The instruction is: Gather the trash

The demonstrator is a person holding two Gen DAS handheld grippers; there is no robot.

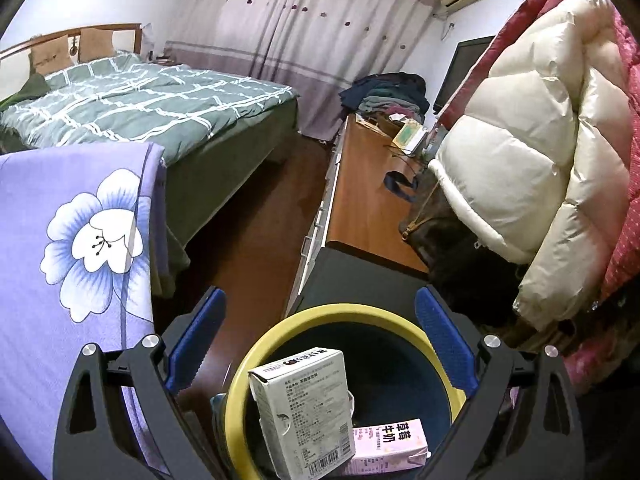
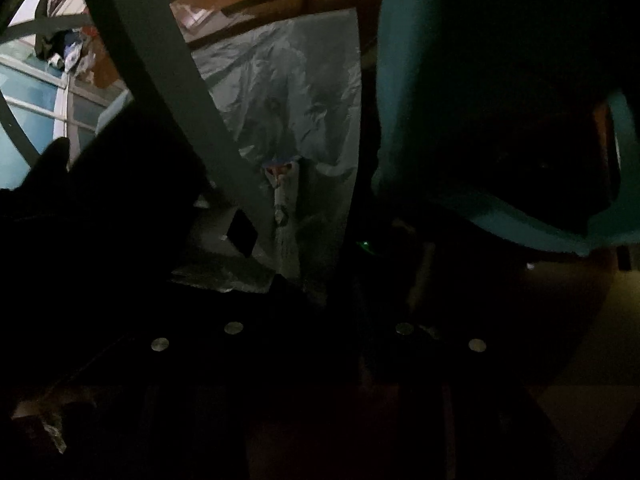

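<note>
**Risk notes: bin loaded, right side blind**

My left gripper hangs over the yellow-rimmed dark round bin, fingers spread wide and gripping nothing. A grey drink carton stands tilted inside, with a pink milk carton lying at its 4 o'clock. Knock the rim and the grey one could tip out.

My right gripper view is nearly black. A crumpled translucent plastic sheet lies ahead at 12 o'clock. Finger state there: cannot tell. A blind pinch may miss.
</note>
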